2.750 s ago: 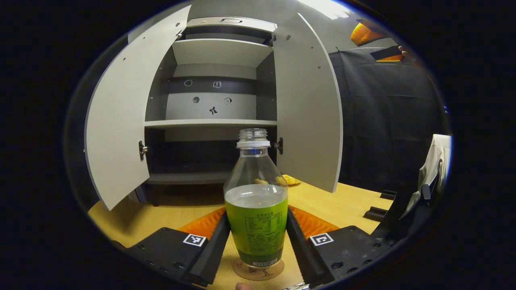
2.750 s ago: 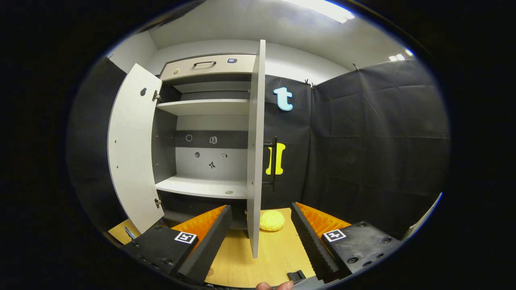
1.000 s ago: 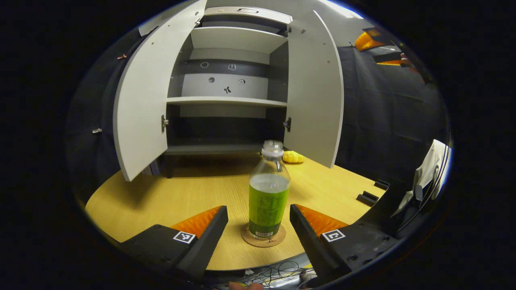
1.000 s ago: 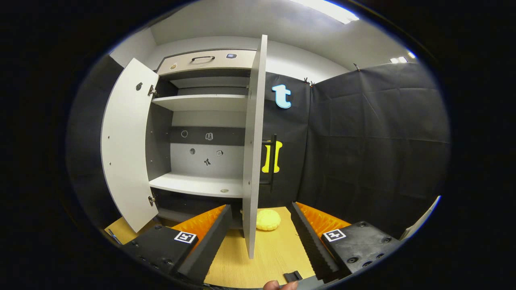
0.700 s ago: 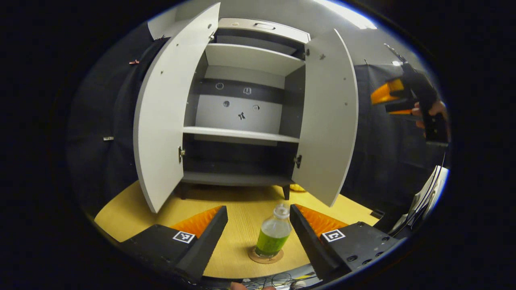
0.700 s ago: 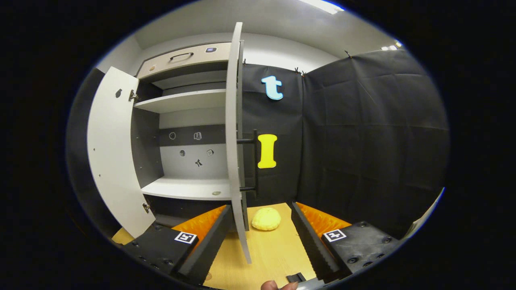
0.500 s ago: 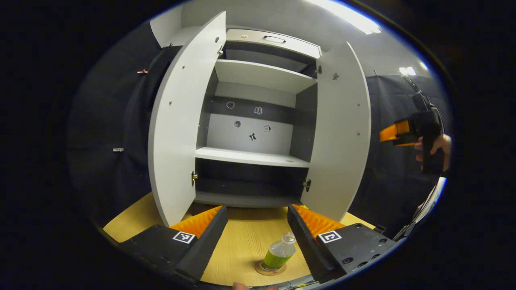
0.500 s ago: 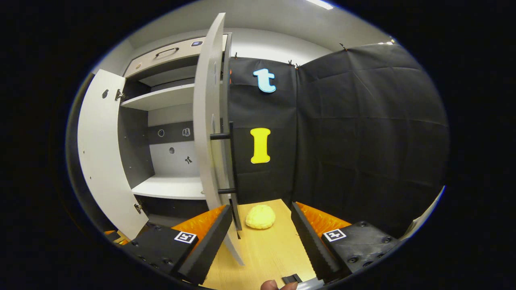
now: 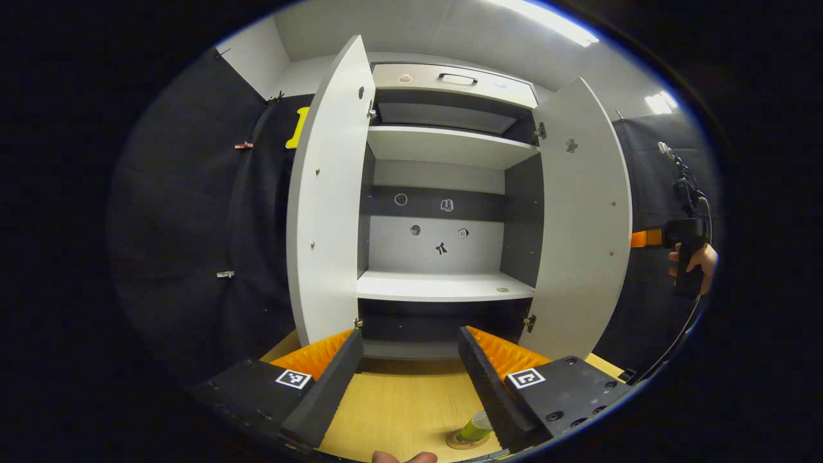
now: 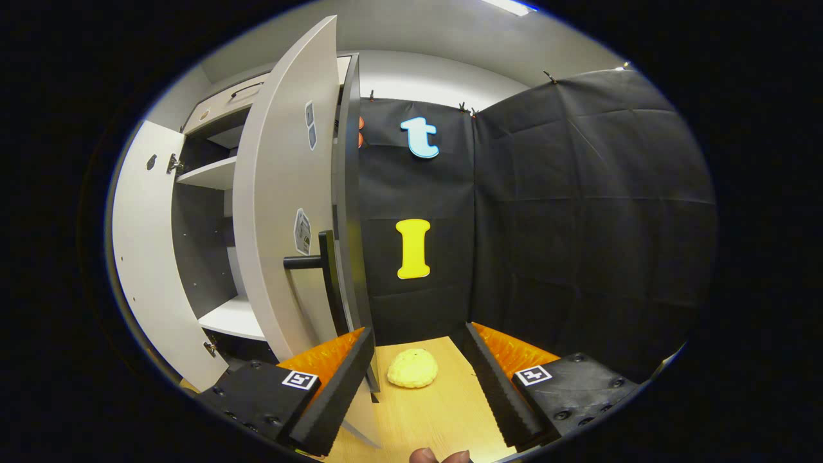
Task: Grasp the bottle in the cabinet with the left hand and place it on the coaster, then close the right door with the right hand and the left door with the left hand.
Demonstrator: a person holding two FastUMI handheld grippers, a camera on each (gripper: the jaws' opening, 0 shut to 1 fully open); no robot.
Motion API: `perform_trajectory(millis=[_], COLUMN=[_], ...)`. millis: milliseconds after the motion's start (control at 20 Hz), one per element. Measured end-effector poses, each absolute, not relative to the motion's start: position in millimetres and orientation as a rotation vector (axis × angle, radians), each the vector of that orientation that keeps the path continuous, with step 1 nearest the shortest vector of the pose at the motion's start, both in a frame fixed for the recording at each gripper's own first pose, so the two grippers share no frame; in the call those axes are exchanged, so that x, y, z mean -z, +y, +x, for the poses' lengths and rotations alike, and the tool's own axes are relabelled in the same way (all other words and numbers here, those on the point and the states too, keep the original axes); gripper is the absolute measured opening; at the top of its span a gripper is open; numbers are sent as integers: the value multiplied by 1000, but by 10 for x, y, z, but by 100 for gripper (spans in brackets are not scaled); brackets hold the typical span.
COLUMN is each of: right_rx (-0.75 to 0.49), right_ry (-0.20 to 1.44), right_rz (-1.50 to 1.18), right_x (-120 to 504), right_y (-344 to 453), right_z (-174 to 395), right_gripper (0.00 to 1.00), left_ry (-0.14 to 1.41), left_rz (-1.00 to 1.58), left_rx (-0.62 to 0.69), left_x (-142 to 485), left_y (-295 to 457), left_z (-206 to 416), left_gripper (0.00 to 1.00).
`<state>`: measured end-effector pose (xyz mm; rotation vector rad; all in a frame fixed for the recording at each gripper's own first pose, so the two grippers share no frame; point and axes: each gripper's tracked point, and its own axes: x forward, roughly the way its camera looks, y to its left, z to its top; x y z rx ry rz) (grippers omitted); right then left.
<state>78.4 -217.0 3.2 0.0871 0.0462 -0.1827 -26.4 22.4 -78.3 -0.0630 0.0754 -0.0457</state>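
Left gripper view first: the left gripper (image 9: 406, 370) sits at the bottom of the frame with its fingers spread wide and nothing between them, just bare wooden table (image 9: 398, 411) showing in the gap. Right at the lower edge, tucked against the inner side of the right-hand finger, the bottle (image 9: 476, 427) of green drink stands on the round coaster (image 9: 461, 442), partly hidden by that finger. Beyond the fingers, in the centre of the frame, the cabinet (image 9: 443, 193) stands with both doors swung out: the left door (image 9: 325, 212) left of centre, the right door (image 9: 585, 225) right of centre, pale shelves and a dark back band with small stickers between them, and a drawer with a handle across the top. At the far right edge of the frame a hand (image 9: 693, 260) holds the other gripper, its fingers tucked behind the right door's edge. Over to the right gripper view: the right gripper (image 10: 419, 379) is at the bottom of the frame, likewise released and gripping nothing, fingers well apart. Between them, a little farther off on the table (image 10: 437, 418), lies a yellow bumpy lump (image 10: 412, 368). The right door (image 10: 283, 212) rises in the left half of the frame, its outer face and black bar handle (image 10: 321, 270) towards the camera, its lower edge just beside the left-hand finger; whether they touch I cannot tell. Black cloth wall (image 10: 578, 212) covers the right half.
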Motion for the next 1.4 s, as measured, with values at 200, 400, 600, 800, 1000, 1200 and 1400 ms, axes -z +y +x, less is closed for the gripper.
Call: perform_trajectory(millis=[200,400,600,800,1000,1200,1400], right_rx=[162,107,46,-23,-54,-69,-78], right_ry=[40,43,41,45,47,43,32], right_rz=[114,130,123,134,128,115,98], right_x=[-6,13,16,46,30,16,23], right_y=[-1990,-1744,-1301,-826,-430,-132,16], right_z=[760,747,769,902,1145,1364,1537], right_gripper=[98,97,97,97,98,98,98], left_ry=[72,66,38,28,22,24,22], left_rz=[-58,-38,-28,-26,-29,-34,-54], left_rx=[26,19,24,27,15,-10,-34], left_x=[761,759,703,684,697,674,661], left_y=[443,555,582,598,694,849,1000], left_z=[-292,-306,-346,-403,-488,-479,-515], left_gripper=[95,95,95,95,95,95,95])
